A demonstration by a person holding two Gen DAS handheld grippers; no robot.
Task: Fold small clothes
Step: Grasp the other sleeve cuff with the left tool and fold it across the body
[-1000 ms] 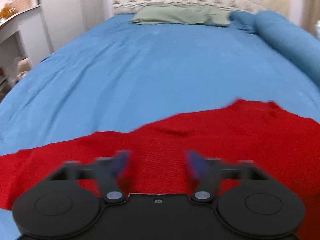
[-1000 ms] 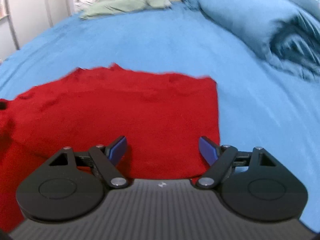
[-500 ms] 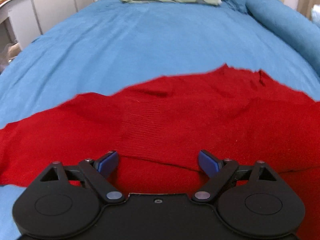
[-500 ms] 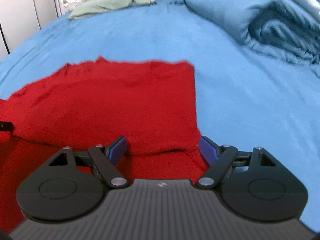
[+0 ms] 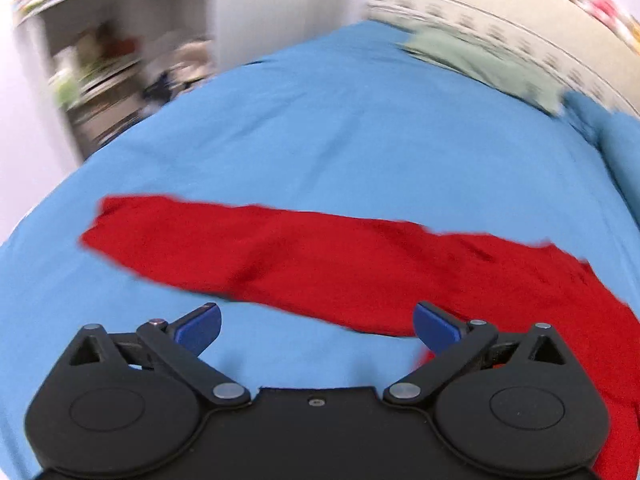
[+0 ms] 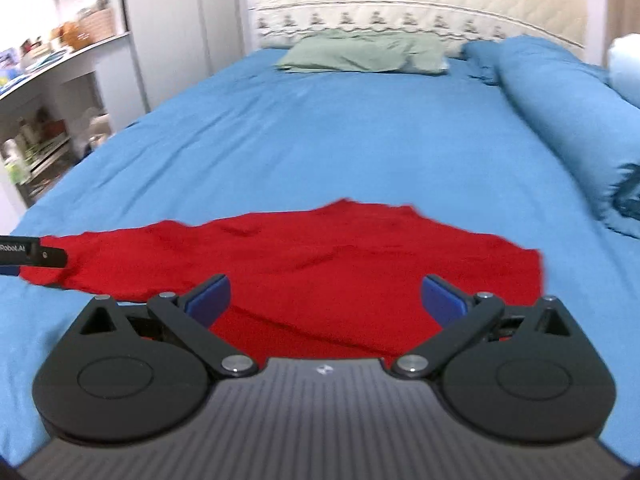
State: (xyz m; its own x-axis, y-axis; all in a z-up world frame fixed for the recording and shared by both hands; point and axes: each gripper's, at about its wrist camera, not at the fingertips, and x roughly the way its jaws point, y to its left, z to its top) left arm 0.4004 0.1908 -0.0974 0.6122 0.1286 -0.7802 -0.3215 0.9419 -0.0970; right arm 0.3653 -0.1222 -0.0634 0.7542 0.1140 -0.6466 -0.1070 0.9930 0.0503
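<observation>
2 grippers hang with jaws spread wide and empty above the blue bed (image 6: 360,128). Left gripper (image 5: 316,326) faces the red garment's (image 5: 320,264) long sleeve, blurred but seemingly laid flat. Right gripper (image 6: 326,296) hovers over the body. Judged step: between folds. Next, the left should pinch the sleeve end and carry it inward.

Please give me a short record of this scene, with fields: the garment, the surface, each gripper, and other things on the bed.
garment: red knit sweater, lying flat with a sleeve stretched toward the left
surface: blue bed sheet
left gripper: open, holding nothing, over the sheet near the sleeve's lower edge
right gripper: open, holding nothing, above the sweater's body
other things on the bed: green pillow at the headboard; rolled blue duvet along the right side
</observation>
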